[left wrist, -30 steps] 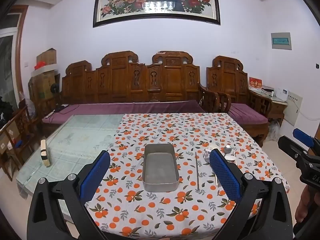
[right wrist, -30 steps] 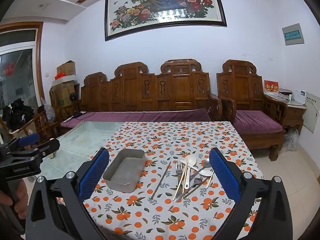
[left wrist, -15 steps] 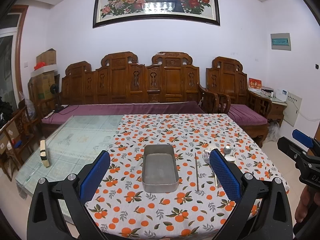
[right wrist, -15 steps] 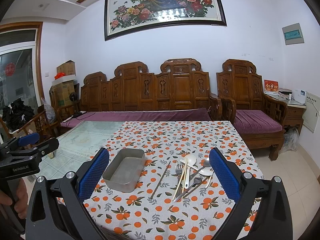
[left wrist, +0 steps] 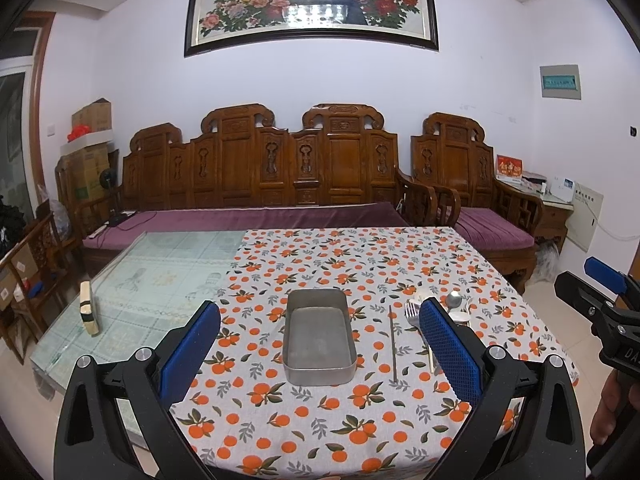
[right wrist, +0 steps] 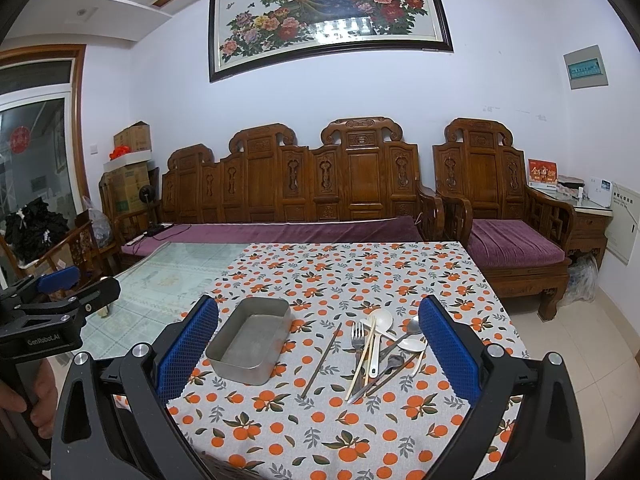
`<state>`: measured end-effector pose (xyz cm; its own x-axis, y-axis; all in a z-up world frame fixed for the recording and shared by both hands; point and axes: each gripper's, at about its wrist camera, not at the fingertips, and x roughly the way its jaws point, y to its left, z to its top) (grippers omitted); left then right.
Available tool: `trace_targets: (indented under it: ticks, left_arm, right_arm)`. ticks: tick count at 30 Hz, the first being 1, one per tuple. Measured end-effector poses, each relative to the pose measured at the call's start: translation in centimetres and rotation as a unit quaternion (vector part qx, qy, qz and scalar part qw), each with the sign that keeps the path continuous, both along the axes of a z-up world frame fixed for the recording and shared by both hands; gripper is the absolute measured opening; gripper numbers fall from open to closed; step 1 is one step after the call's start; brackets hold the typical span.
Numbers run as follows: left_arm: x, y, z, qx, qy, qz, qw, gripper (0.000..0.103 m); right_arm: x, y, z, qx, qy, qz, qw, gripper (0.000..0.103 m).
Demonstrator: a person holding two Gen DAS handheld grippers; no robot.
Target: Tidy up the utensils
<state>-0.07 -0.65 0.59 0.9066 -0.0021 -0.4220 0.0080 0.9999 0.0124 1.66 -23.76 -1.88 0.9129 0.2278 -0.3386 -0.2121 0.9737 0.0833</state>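
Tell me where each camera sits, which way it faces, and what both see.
Left wrist: on the left gripper, facing the sofa across the table, centred on the tin; open blue pads, the right gripper at the right edge.
Right wrist: on the right gripper, further right, same heading, over the utensils; the left gripper and a hand at left.
Shared: tin, utensils, tablecloth, sofa.
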Motion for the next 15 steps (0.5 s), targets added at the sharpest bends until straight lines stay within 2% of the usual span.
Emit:
trace_targets:
  ticks: [15]
  left_arm:
    - [-0.14, -0.36, 0.14, 0.0, 0.0, -0.002, 1.0, 0.096]
  right_arm:
    - [-0.15, 0.06, 0.0, 0.001, 0.0, 0.0, 1.0, 0.1]
